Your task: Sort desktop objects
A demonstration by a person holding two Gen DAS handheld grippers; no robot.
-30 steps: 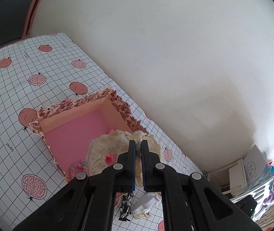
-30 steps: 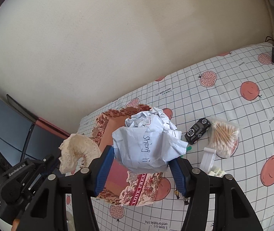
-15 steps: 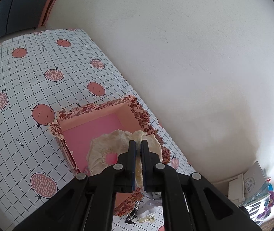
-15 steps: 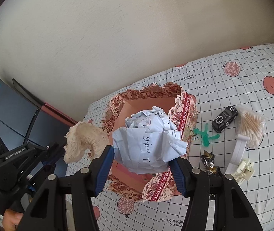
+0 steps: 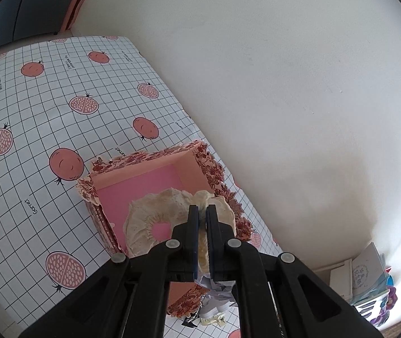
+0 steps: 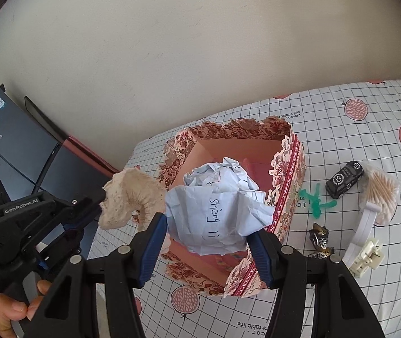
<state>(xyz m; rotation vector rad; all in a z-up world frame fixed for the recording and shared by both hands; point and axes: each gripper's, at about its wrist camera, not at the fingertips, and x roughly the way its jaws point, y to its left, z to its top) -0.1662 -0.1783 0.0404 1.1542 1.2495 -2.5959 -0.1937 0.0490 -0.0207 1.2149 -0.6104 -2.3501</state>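
A pink floral paper box (image 5: 144,177) (image 6: 287,174) stands open on the pomegranate tablecloth. My left gripper (image 5: 202,211) (image 6: 99,200) is shut on a cream lace scrunchie (image 5: 155,211) (image 6: 128,194) and holds it above the box's near side. My right gripper (image 6: 209,225) is shut on a crumpled ball of white paper (image 6: 220,205) with blue writing, held above the box's opening.
Right of the box lie a green plastic piece (image 6: 314,200), a black toy car (image 6: 344,178), a bag of cotton swabs (image 6: 380,194), a white hair clip (image 6: 365,239) and a small metal figure (image 6: 320,236). A wall (image 5: 285,84) runs along the table's far edge. Dark monitors (image 6: 6,152) stand at the left.
Both grippers have moved over the box with their loads; the box now sits more under the paper ball and the scrunchie. Both stayed shut.
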